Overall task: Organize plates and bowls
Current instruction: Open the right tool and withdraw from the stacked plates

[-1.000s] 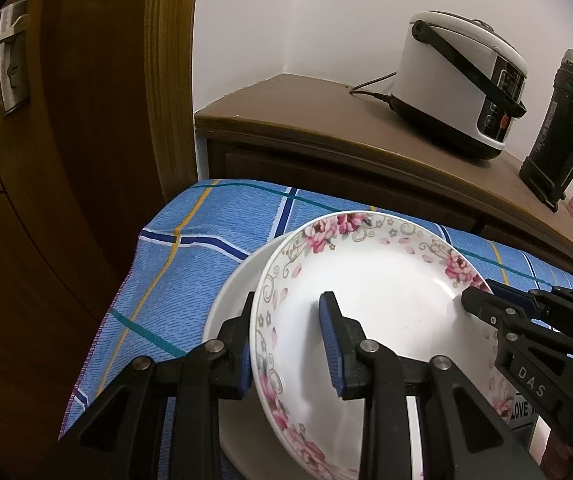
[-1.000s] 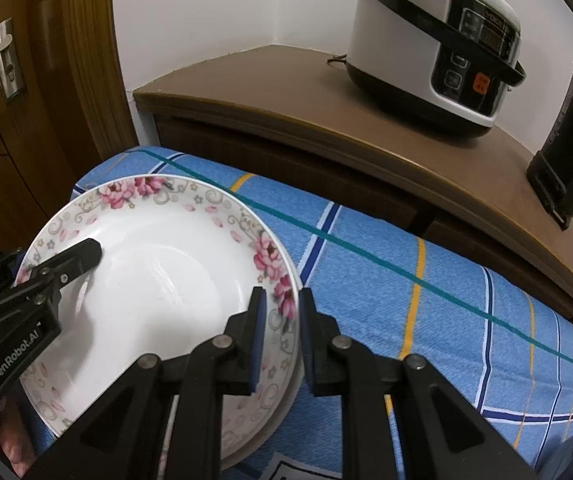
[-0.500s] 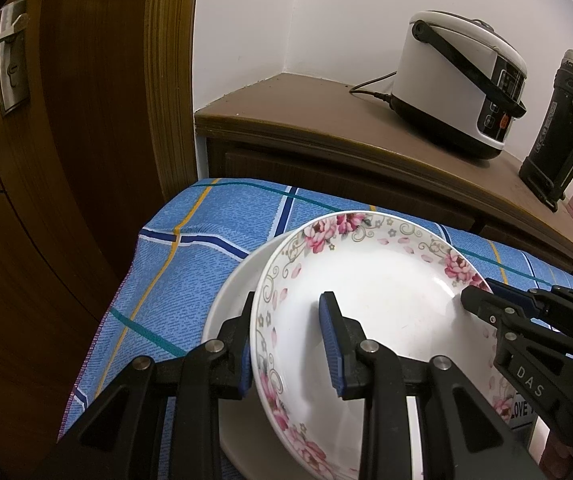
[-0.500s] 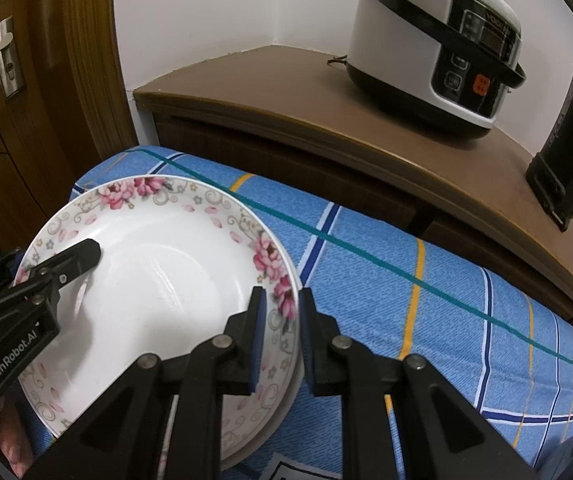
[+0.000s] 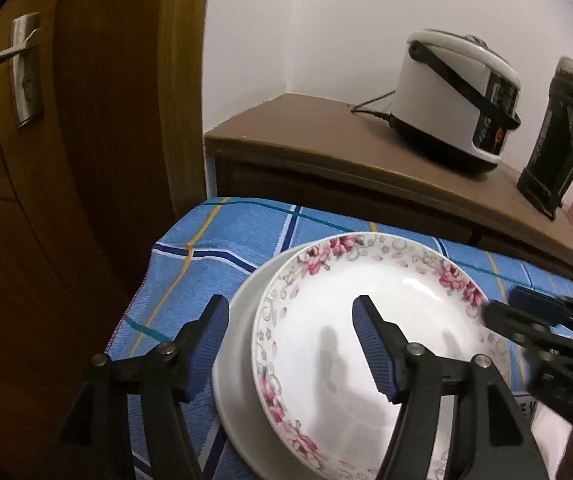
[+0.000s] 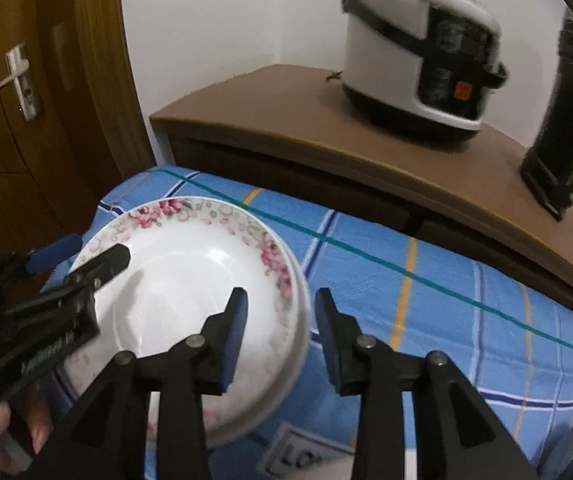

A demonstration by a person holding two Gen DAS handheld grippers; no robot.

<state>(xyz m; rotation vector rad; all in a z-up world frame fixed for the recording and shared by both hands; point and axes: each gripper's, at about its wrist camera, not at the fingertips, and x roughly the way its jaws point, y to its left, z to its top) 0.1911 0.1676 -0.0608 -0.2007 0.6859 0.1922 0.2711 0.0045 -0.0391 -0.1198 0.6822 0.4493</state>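
Observation:
A white plate with a pink floral rim [image 5: 366, 320] lies stacked on a plain white plate [image 5: 238, 340] on the blue checked cloth [image 5: 214, 248]. My left gripper [image 5: 289, 306] straddles the stack's left rim. Its jaws are opening and the pads stand clear of the rim. In the right wrist view the floral plate [image 6: 182, 264] and the white plate under it [image 6: 298, 344] sit at the left. My right gripper [image 6: 280, 312] straddles their right rim, its jaws opening too, without pressing. Each gripper shows in the other's view: right gripper [image 5: 504, 304], left gripper [image 6: 98, 248].
Behind the cloth stands a brown wooden cabinet [image 5: 306, 140] carrying a white rice cooker [image 5: 458, 100] and a black flask [image 5: 558, 140]. A wooden door with a metal handle [image 5: 26, 68] is at the left. A hand [image 6: 6, 432] holds the left gripper. A printed label [image 6: 298, 456] lies near the front.
Both grippers have opened off the floral plate's rim, the left one widely. The right gripper has drawn back a little. The floral plate now rests on the white plate.

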